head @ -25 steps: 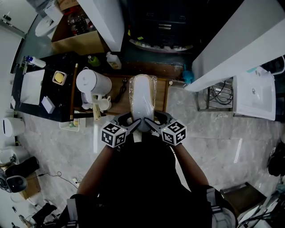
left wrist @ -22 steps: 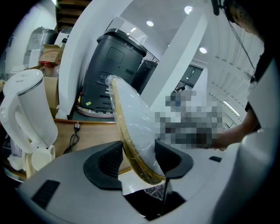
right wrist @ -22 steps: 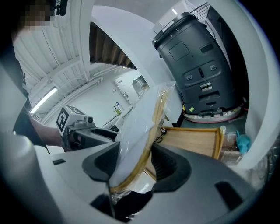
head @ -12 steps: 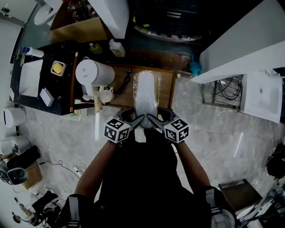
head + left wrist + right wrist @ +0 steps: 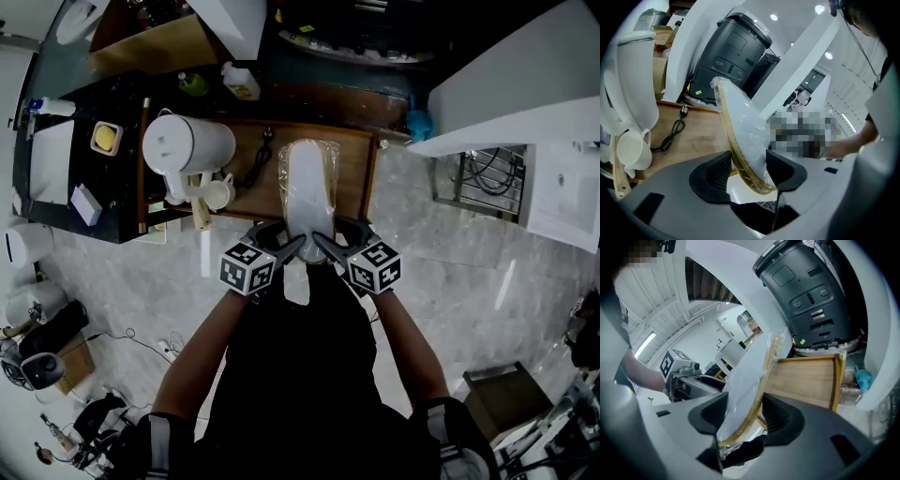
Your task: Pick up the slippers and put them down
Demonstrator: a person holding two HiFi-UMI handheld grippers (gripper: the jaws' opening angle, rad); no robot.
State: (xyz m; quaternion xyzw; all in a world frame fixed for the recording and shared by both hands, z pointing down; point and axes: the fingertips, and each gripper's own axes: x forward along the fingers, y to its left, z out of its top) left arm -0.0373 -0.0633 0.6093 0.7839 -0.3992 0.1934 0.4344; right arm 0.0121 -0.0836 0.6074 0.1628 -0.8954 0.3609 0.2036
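The left gripper (image 5: 289, 247) and the right gripper (image 5: 325, 247) are each clenched on the near end of the white slippers wrapped in clear plastic (image 5: 309, 183). The pack is pinched on edge between both sets of fingers. It is held over the near edge of the light wooden counter with a raised rim (image 5: 354, 178), its far end tilted upward; contact with the wood cannot be confirmed.

The film looks slick and only one end is gripped, so the pack could slide through the fingers or swing sideways. If it were released here, the near end would probably overhang and tip onto the pale marble floor (image 5: 450, 281).

Toward the left edge, the black power cord (image 5: 257, 175), the small white cup (image 5: 218, 192) and the white electric kettle (image 5: 186, 150) could be snagged or knocked by a drift that way. Bare wood is left to the right of the pack, as far as the right rim. Beyond the far edge, room is closed off by a dark appliance (image 5: 736, 51).
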